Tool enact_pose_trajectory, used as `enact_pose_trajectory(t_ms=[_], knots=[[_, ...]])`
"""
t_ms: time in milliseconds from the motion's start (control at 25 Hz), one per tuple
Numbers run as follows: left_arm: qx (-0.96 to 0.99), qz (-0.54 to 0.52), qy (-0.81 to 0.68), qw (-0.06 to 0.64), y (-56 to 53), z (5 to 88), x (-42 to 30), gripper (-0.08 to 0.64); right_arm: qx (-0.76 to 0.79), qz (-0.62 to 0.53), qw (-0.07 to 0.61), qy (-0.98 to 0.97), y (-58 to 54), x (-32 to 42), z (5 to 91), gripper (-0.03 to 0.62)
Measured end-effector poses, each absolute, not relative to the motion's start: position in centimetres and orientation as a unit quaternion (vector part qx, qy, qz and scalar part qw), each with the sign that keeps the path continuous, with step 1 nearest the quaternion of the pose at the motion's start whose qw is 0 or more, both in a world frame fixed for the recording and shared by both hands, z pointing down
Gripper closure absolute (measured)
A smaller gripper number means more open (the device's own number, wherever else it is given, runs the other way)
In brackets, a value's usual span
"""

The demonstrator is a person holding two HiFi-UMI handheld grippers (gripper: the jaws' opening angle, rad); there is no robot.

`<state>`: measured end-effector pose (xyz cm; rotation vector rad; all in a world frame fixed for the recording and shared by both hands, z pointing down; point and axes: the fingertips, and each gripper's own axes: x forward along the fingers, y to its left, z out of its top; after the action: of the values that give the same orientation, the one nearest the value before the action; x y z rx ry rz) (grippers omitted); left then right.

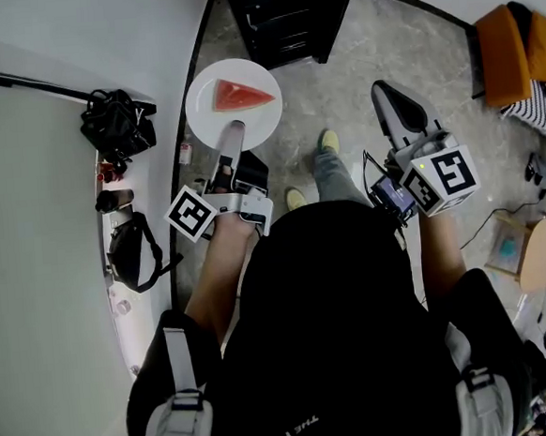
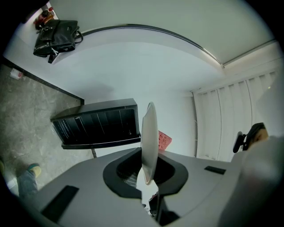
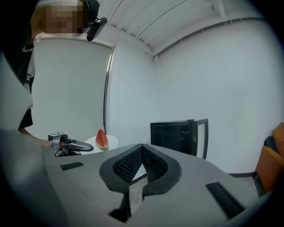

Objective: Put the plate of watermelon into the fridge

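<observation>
One-handed: pinches near rim of round white plate [image 1: 211,123], red watermelon wedge [image 1: 241,94] atop, in left hand-held gripper [image 1: 237,129]. Holds right hand-held gripper [image 1: 382,91] clenched empty, well apart.

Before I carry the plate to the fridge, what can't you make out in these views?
- Fridge interior: the head view cuts it off at the top edge; both gripper views show it too dark to tell what is inside.
- Watermelon: in the left gripper view the edge-on plate hides most of it.
- Rim of the plate at the left gripper: in the head view the upper jaw covers the grip.
</observation>
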<state>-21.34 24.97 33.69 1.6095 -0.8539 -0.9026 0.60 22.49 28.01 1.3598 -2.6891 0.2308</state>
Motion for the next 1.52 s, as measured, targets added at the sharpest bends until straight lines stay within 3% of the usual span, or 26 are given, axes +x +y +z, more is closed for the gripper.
enact_pose_trajectory(t_ms=[1520], knots=[[0.671,-0.357,-0.389,0.521,4.7,33.8,-11.1,0.529,0.41,0.103,0.049,-0.905,1.9,8.9,30.2,0.583]])
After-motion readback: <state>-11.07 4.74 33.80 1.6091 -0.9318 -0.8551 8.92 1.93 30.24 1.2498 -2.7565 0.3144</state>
